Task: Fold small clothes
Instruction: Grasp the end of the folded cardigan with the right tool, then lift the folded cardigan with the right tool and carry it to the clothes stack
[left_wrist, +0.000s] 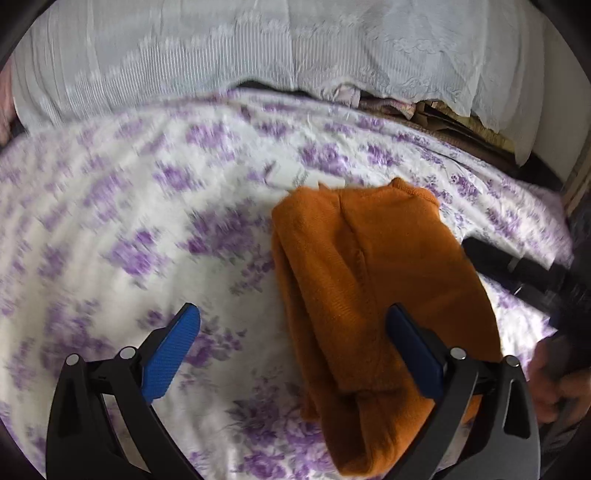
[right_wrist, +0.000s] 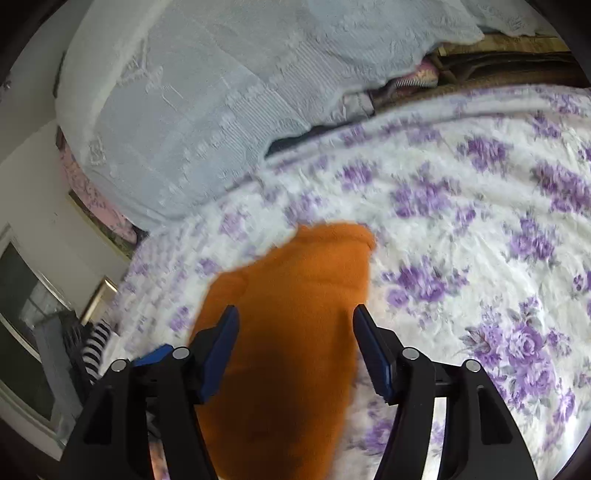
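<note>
A folded orange knit garment (left_wrist: 373, 273) lies on the white bedspread with purple flowers (left_wrist: 147, 221). My left gripper (left_wrist: 291, 317) is open above the bed, its right finger over the garment's near end and its left finger over bare bedspread. In the right wrist view the orange garment (right_wrist: 291, 317) lies between the fingers of my right gripper (right_wrist: 295, 314), which is open above it and holds nothing. The right gripper's black body (left_wrist: 517, 273) shows at the right edge of the left wrist view.
A pale lace-covered pile of bedding (left_wrist: 258, 48) runs along the far side of the bed. A white paper tag (left_wrist: 291, 177) lies just beyond the garment. In the right wrist view a wall and window (right_wrist: 26, 314) are at the left, beyond the bed's edge.
</note>
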